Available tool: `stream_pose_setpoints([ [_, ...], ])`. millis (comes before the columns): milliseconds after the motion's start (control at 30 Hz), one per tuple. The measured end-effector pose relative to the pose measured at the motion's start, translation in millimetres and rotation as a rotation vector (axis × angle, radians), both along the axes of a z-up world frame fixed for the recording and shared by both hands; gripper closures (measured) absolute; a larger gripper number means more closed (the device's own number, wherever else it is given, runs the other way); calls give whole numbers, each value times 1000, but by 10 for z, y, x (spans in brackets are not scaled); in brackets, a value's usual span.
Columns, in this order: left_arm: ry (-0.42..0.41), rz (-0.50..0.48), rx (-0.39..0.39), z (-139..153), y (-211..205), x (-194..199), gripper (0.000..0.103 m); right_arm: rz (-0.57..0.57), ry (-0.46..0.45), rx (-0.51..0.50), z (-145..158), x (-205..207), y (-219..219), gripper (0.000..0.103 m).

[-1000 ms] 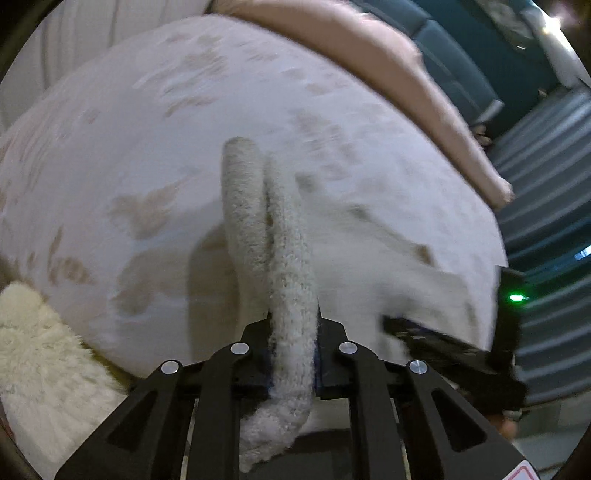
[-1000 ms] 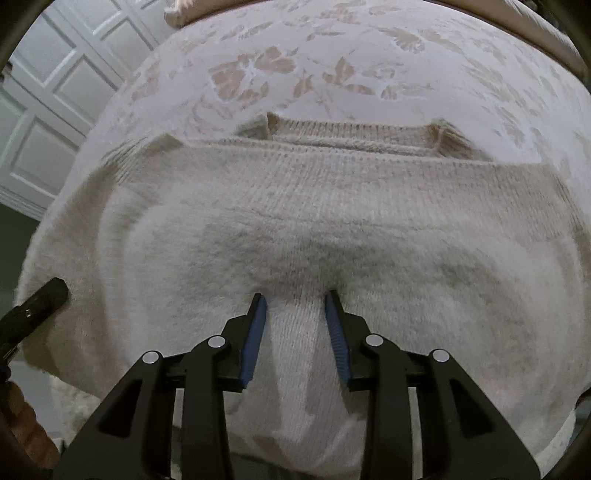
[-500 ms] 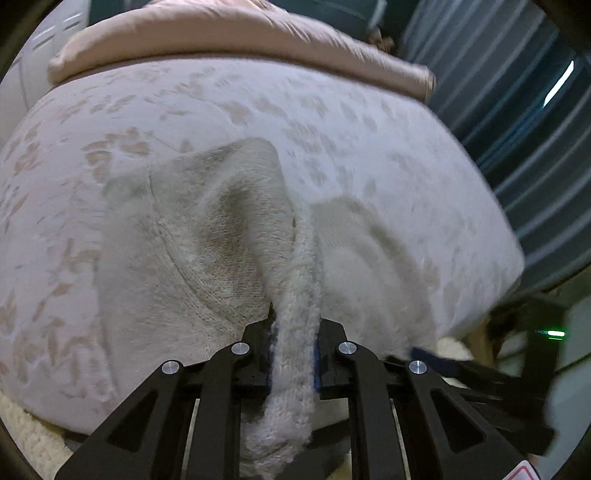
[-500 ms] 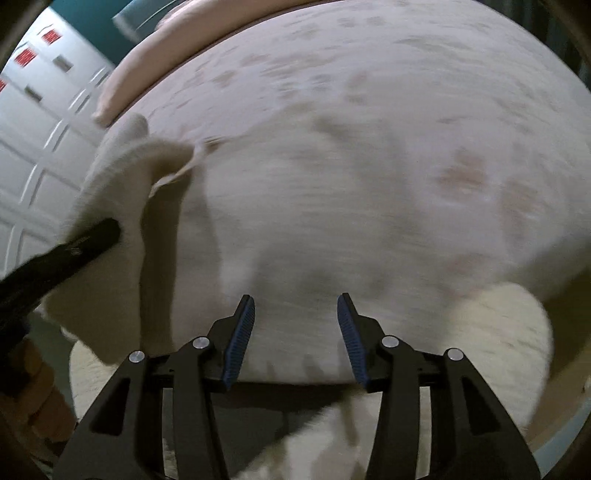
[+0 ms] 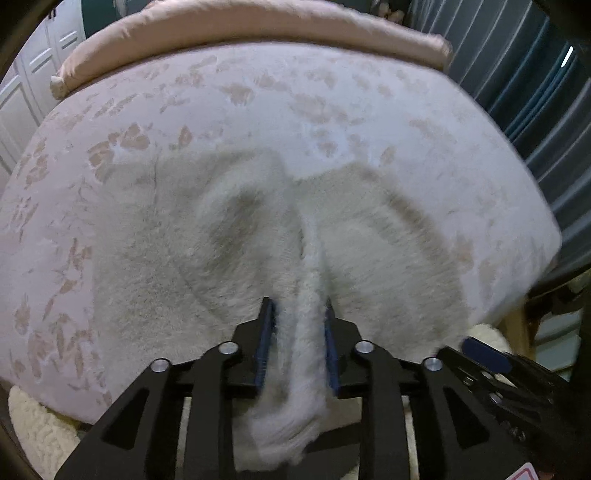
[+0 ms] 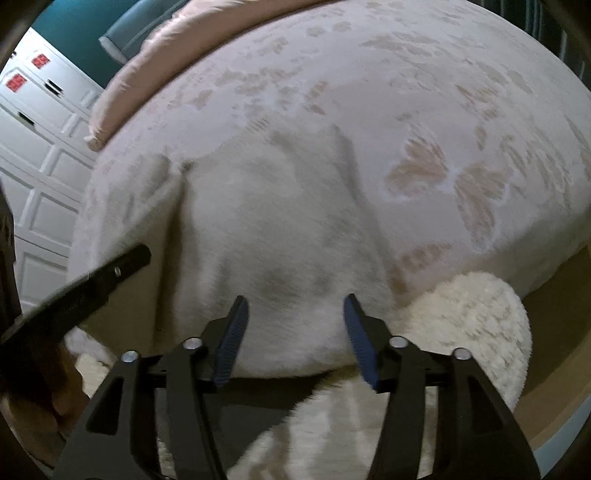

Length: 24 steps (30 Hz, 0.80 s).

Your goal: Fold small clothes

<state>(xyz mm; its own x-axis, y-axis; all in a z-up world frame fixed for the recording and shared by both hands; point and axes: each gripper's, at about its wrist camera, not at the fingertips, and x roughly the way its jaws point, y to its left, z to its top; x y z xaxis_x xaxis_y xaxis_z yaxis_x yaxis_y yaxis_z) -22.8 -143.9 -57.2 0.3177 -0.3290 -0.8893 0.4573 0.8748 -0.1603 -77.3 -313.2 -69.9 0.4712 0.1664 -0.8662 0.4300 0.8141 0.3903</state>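
Observation:
A cream knitted sweater [image 5: 207, 251] lies spread on the floral bed cover, near the front edge. My left gripper [image 5: 297, 314] is shut on a bunched strip of the sweater that runs between its blue pads and hangs down behind them. In the right wrist view the sweater [image 6: 280, 229] lies on the bed ahead of my right gripper [image 6: 293, 308], which is open and empty just above the sweater's near edge. The left gripper's finger [image 6: 107, 275] shows at the left of that view.
The bed cover [image 5: 332, 110] is pale pink with a leaf pattern. A pink pillow or bolster [image 5: 240, 26] lies along the far side. A fluffy white rug [image 6: 476, 317] lies on the floor below the bed's front edge. White cupboard doors [image 6: 40, 155] stand at the left.
The left gripper has lowered the held sweater onto the bed, so more of it lies spread. The right gripper swung away and back over the sweater, jaws wider open.

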Motion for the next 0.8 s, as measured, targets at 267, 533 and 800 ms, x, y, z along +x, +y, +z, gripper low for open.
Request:
stream_pose_setpoints([
  [267,-117,50,33,340,711,-253,36,84,-91,205,228,543,231,20],
  [533,31,279,63,-3,1656,-248,36,172,40,290,-171,1140,741,16],
  [800,-2,276,30,80,1699,-263,36,250,-66,254,144,1174,1007,88],
])
